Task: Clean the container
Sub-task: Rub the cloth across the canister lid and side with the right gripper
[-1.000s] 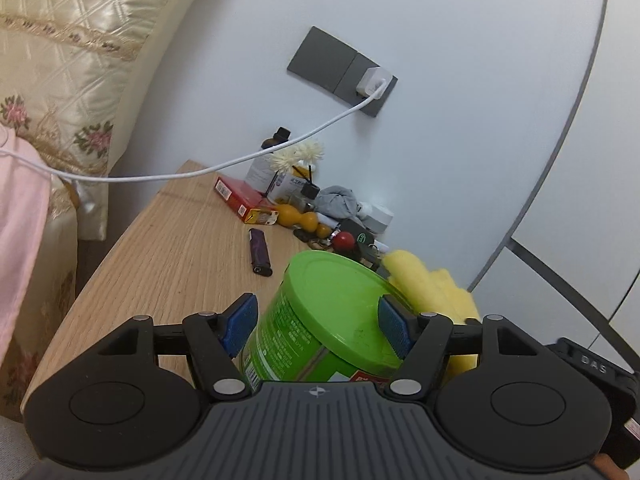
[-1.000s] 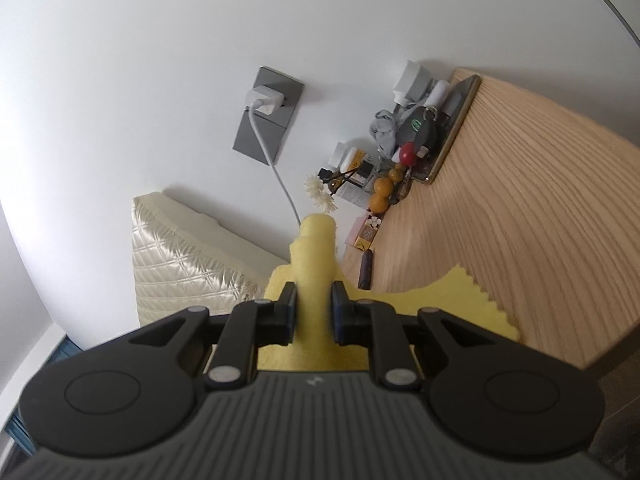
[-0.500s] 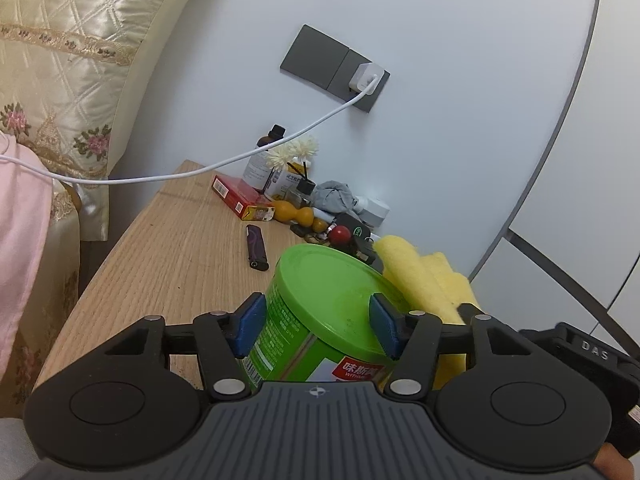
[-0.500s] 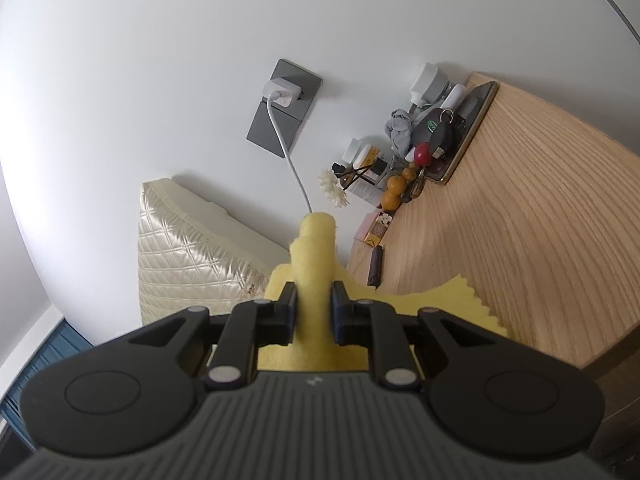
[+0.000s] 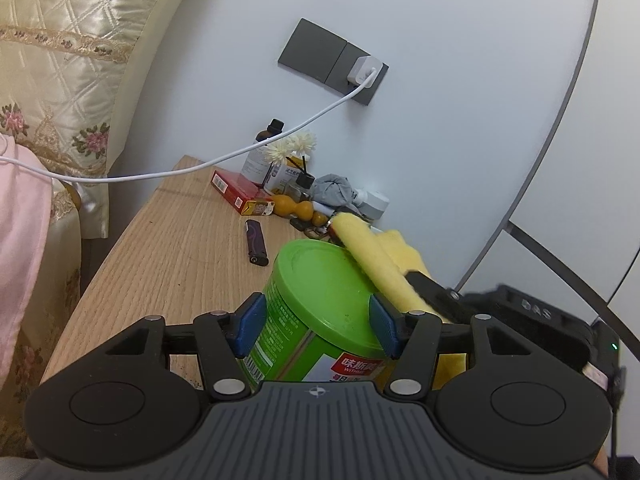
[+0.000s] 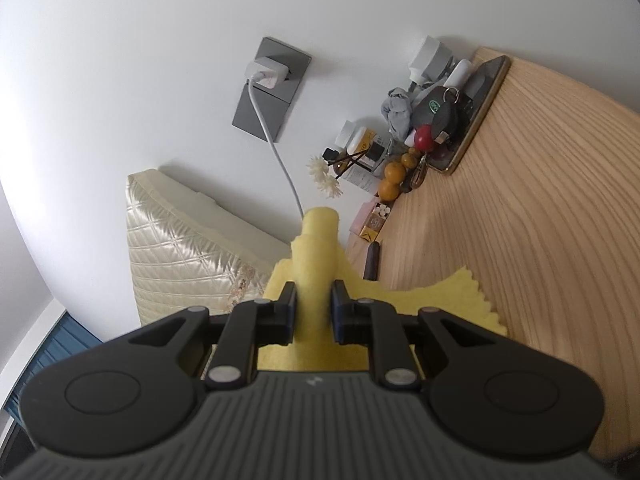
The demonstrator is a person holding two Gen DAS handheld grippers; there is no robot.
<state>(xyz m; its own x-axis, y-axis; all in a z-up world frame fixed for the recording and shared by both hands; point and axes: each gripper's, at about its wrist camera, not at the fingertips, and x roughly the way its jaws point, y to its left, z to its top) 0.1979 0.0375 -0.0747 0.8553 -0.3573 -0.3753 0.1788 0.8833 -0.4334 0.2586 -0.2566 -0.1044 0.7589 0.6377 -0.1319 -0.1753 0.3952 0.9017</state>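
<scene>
Container [image 5: 320, 304], a green canister with a green lid, sits clamped between the blue pads [image 5: 249, 329] of the left gripper [image 5: 316, 330], above the near part of the wooden tabletop [image 5: 172, 264]. It leans: its lid faces up and away toward the wall, and its long axis runs from the gripper body up and forward, with the printed label turned to the camera.

At the far left of the left wrist view hangs a quilted cream headboard [image 5: 68, 60] with pink fabric [image 5: 20, 248] beneath it. A white charging cable [image 5: 224, 156] sags from there across to a plug in the grey wall socket [image 5: 334, 60]. Along the wall stand a red box [image 5: 240, 196], a dark-capped bottle [image 5: 264, 152], white flower sticks [image 5: 290, 146], an orange gourd [image 5: 292, 208] and a crumpled grey cloth [image 5: 334, 192]. A purple lighter [image 5: 256, 242] lies alone on the wood, just beyond the canister.

From the right comes a rolled yellow cloth [image 5: 372, 256], its length lying across the right edge of the lid and its tip pointing toward the wall clutter. The right gripper [image 6: 314, 312] has its two fingers pressed together on that roll; loose cloth spreads below it. In the right wrist view, keys with a red bead [image 6: 425, 139] lie on a phone [image 6: 480, 108] near the wall.
</scene>
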